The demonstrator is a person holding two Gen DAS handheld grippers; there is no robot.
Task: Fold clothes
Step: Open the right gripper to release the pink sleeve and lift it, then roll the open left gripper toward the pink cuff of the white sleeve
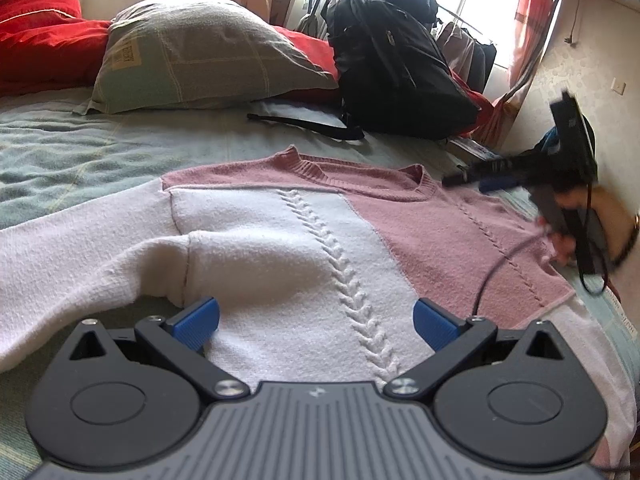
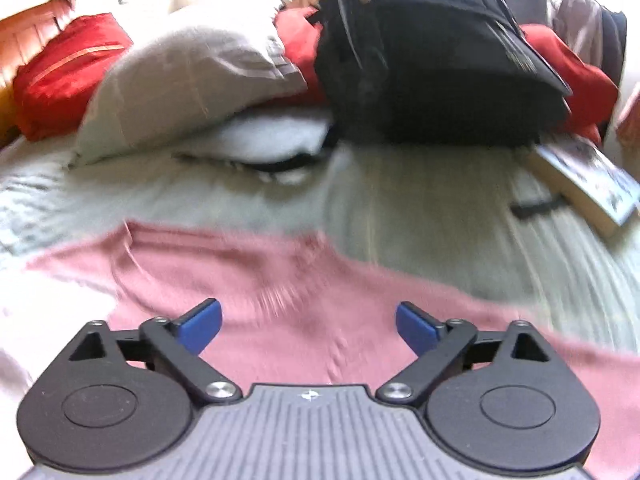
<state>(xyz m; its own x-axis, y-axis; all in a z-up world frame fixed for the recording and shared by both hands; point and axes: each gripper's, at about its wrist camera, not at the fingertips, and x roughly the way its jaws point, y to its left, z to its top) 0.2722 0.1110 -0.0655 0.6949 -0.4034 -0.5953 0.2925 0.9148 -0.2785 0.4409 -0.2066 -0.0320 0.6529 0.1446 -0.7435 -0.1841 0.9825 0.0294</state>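
No writing can be read; the pillow (image 1: 192, 48) carries a pale printed patch at its nine o'clock edge, its dark letters too blurred to read

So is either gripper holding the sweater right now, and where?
Nothing is held: the left gripper and right gripper both stand open over the sweater.

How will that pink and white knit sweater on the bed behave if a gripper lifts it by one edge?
The sweater is probably floppy: its sleeve already lies in soft folds. The thick cable knit suggests it will sag and drape rather than hold its shape. Its fuzzy surface likely drags on the bedspread instead of sliding freely.
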